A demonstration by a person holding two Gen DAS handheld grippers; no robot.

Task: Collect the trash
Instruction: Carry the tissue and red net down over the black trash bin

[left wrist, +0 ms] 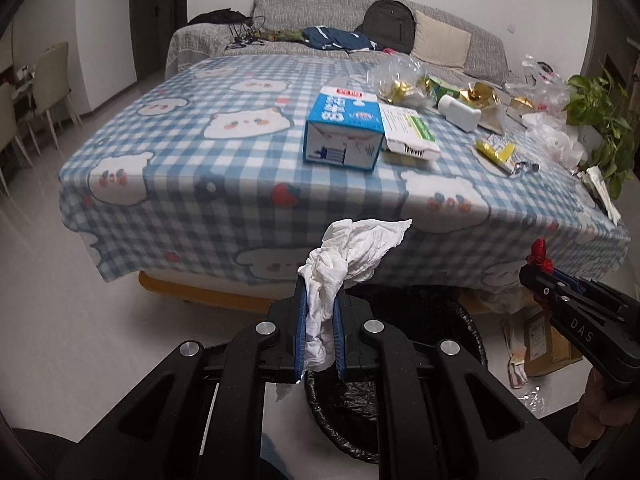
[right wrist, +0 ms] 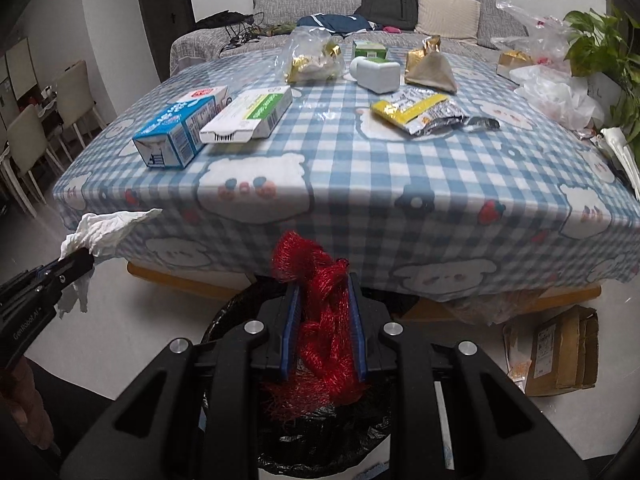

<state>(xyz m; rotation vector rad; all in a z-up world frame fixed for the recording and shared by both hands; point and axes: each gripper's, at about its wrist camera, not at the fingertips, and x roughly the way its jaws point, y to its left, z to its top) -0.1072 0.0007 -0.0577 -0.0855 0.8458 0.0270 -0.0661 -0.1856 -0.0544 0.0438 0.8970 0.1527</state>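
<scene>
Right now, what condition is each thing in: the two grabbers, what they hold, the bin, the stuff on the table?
Left gripper: shut on the white tissue, crumpled.
Right gripper: shut on the red mesh netting, bunched.
Trash bin: open, black liner, below both grippers.
Blue milk carton: lying on its side.
White-and-green box: lying flat, closed.
Yellow wrapper: torn open, flattened.
</scene>
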